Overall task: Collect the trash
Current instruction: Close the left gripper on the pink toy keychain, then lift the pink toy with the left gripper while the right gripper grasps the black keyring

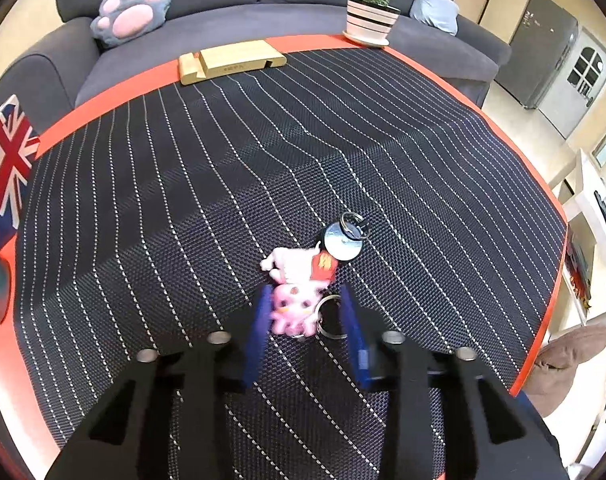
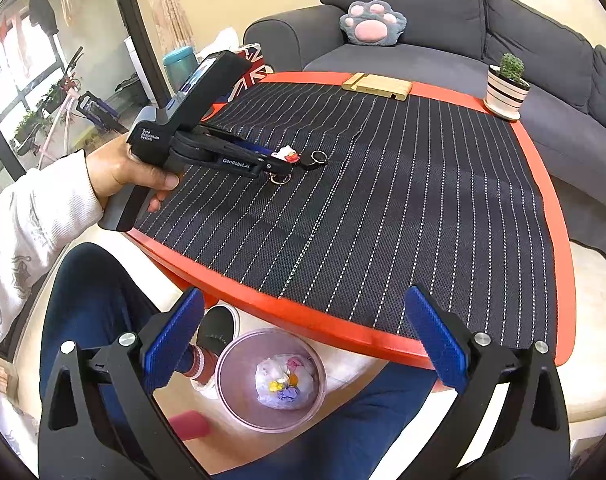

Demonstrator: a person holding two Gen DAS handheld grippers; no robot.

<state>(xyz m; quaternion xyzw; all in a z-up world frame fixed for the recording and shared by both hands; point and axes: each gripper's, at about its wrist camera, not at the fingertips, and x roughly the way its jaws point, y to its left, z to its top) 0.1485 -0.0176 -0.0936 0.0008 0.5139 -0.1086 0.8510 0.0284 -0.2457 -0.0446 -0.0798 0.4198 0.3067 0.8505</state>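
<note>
A keychain bundle lies on the dark striped table mat (image 1: 183, 208): a pink octopus charm (image 1: 293, 312), a white figure with a red patch (image 1: 303, 265), a black round tag (image 1: 343, 240) and metal rings. My left gripper (image 1: 306, 312) is open, its blue fingers on either side of the pink charm. In the right wrist view the left gripper (image 2: 277, 160) reaches the bundle (image 2: 291, 157). My right gripper (image 2: 303, 340) is open and empty, held over a clear trash bin (image 2: 239, 396) on the floor with crumpled wrappers (image 2: 285, 380) inside.
A wooden phone stand (image 1: 231, 62) and a potted cactus (image 1: 373, 14) sit at the table's far edge. A Union Jack box (image 1: 5, 160) stands at the left. A grey sofa with a paw cushion (image 1: 131, 12) is behind. The person's legs (image 2: 87, 292) flank the bin.
</note>
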